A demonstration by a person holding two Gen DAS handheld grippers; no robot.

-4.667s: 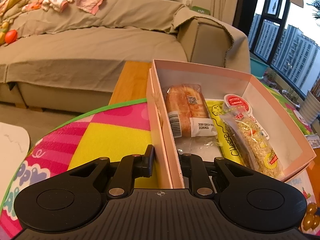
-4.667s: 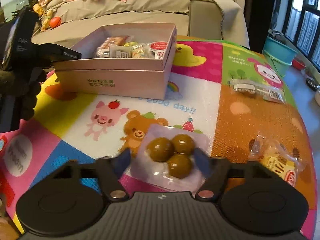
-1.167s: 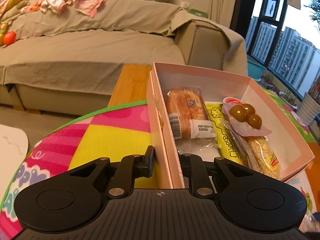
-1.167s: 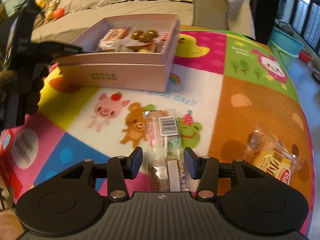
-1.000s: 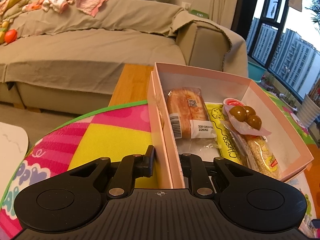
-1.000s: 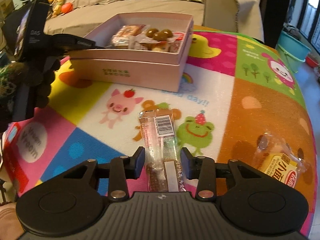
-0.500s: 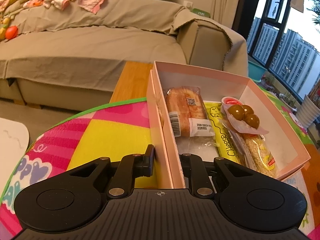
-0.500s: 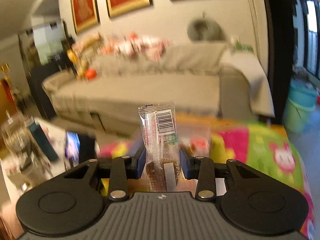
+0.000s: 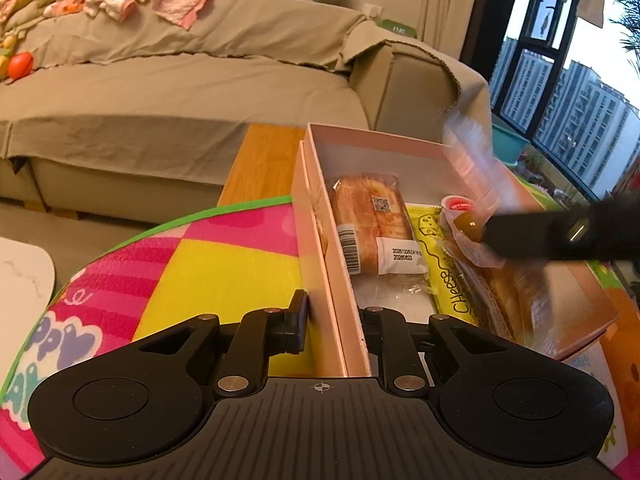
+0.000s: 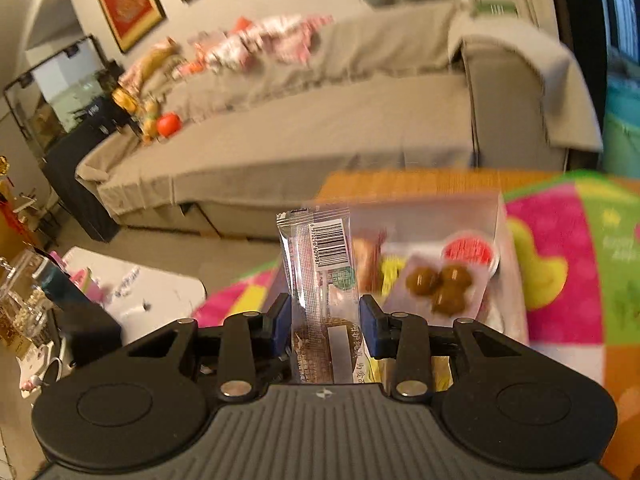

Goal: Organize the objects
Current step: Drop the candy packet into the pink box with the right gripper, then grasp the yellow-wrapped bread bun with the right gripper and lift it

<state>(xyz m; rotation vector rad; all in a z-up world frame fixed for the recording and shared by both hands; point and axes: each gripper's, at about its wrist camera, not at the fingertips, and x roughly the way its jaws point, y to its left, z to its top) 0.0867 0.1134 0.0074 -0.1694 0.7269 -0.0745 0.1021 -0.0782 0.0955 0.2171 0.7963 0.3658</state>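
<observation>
A pink cardboard box (image 9: 316,240) stands on the colourful play mat. My left gripper (image 9: 332,320) is shut on the box's near side wall, one finger inside and one outside. Inside lie a bread packet (image 9: 370,220), a yellow cheese packet (image 9: 434,248), a red-lidded cup (image 9: 458,204) and a bag of brown balls (image 9: 466,226). My right gripper (image 10: 324,322) is shut on a clear snack bar packet (image 10: 320,264) with a barcode, held over the box (image 10: 432,204). It shows blurred in the left wrist view (image 9: 532,236).
A beige sofa (image 9: 180,92) with clothes and toys stands behind the table. A wooden table edge (image 9: 260,156) shows past the mat (image 9: 192,272). A white low table (image 10: 156,288) with clutter stands at left. Windows are at right.
My right gripper has lifted the snack bar packet off the mat and carried it over the box. My left gripper keeps holding the box wall.
</observation>
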